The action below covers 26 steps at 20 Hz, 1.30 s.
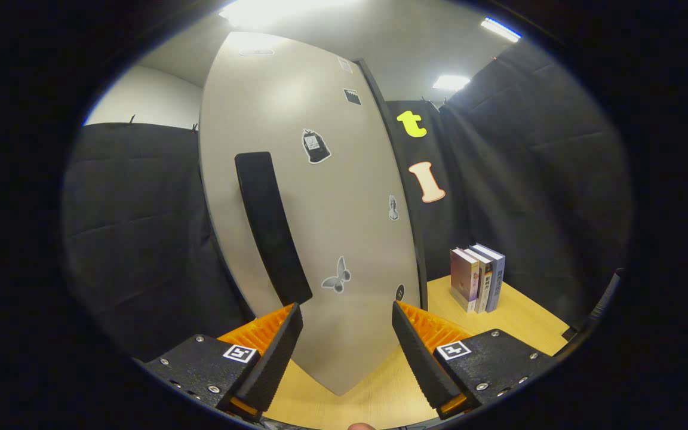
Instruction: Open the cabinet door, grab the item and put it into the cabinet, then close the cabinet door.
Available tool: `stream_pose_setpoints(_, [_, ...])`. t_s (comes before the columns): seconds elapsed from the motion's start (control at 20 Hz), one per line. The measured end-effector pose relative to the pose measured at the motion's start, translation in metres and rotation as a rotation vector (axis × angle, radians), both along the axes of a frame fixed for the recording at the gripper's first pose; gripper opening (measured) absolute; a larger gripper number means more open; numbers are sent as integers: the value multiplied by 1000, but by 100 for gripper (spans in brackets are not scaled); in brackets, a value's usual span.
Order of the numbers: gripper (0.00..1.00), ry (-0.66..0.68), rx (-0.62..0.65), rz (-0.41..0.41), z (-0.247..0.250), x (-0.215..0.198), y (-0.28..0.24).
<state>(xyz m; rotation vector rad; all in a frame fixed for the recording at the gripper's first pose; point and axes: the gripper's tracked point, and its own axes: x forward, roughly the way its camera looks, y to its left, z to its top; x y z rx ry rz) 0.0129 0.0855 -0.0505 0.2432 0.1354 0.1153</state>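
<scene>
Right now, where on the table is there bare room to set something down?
Bare wood lies between the open gripper and the cabinet door, and right of the books. The strip between door and books is tight.

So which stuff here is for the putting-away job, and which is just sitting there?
For the job:
- cabinet door, with its black handle
- gripper, fingers open, close to the door's lower end
- books, upright on the table beyond the fingers; probably the item to put away

Just there:
- stickers on the door
- wooden table
- ceiling lights
</scene>
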Motion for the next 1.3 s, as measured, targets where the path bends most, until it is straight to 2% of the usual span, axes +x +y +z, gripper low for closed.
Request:
stream_pose_setpoints(0.35, [95, -26, -82, 17, 4, -7, 21])
stream_pose_setpoints(0.8, [95, -48, -54, 49, 4, 9, 33])
stream_pose_setpoints(1.3, [95, -83, -106, 55, 8, 18, 33])
